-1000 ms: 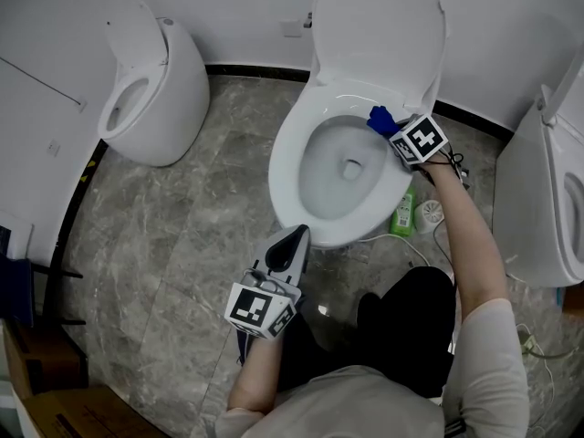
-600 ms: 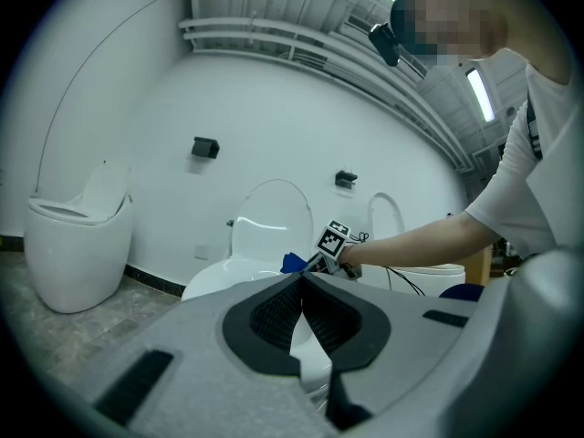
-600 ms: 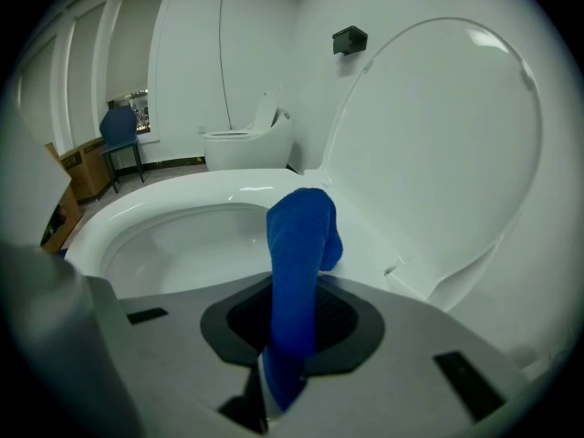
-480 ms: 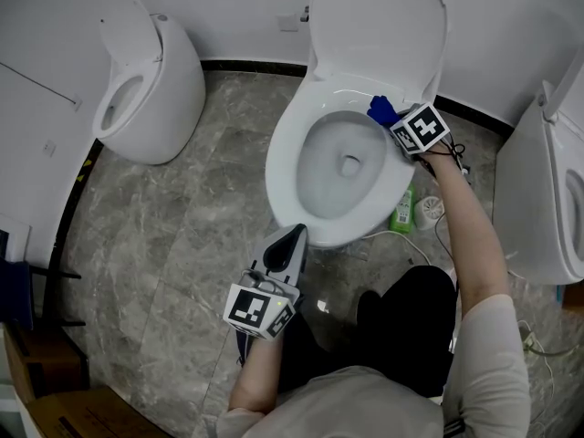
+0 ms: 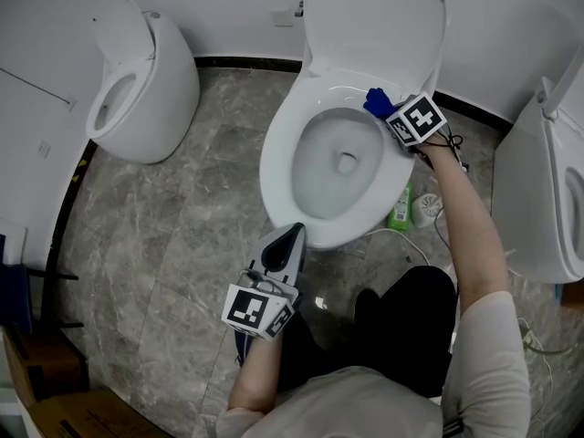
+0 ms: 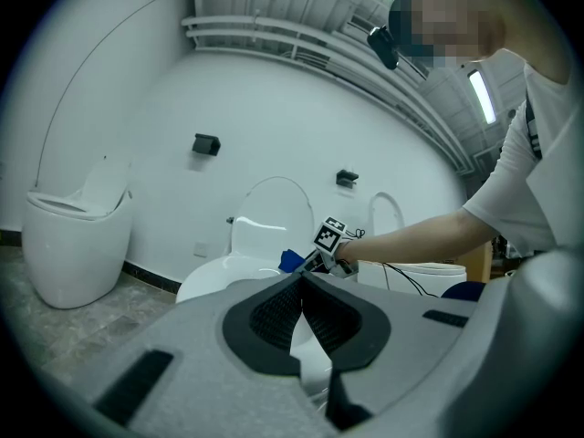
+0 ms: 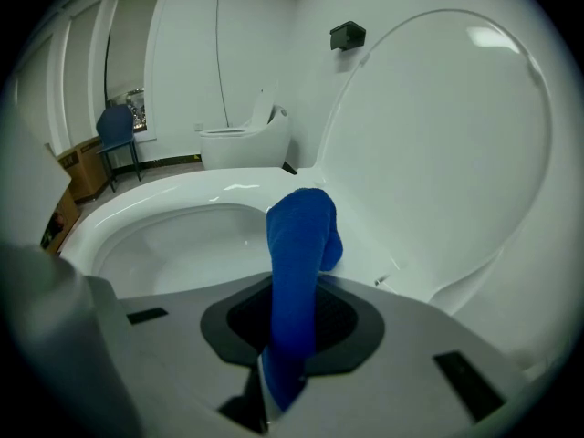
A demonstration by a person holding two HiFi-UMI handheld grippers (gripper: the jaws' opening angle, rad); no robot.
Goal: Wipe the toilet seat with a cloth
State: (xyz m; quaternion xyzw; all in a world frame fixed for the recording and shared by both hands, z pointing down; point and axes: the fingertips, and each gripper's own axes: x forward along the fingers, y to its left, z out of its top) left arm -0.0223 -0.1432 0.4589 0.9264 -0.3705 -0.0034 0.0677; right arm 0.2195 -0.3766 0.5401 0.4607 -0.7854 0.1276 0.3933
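cloth [image 5: 377, 102] edged rearward along seat [image 5: 274, 167] | right gripper [image 5: 390, 114] clamps it, jaws partly hidden | left gripper [image 5: 292, 235] clenched

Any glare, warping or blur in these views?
Head view: even light, sharp, a glare streak on the glossy white toilet seat. Left gripper view: fisheye bending, dark corners. Right gripper view: same warping; blue cloth blurs close to the lens.

You've got a 2nd toilet [image 5: 137, 80] at left, lid up, and a 3rd [image 5: 543, 199] at far right. A green bottle [image 5: 401, 208] stands on the grey marble floor [image 5: 164, 245], w/ a white cable [image 5: 401, 237] just beside it. A blue chair [image 7: 117, 130] sits further back.
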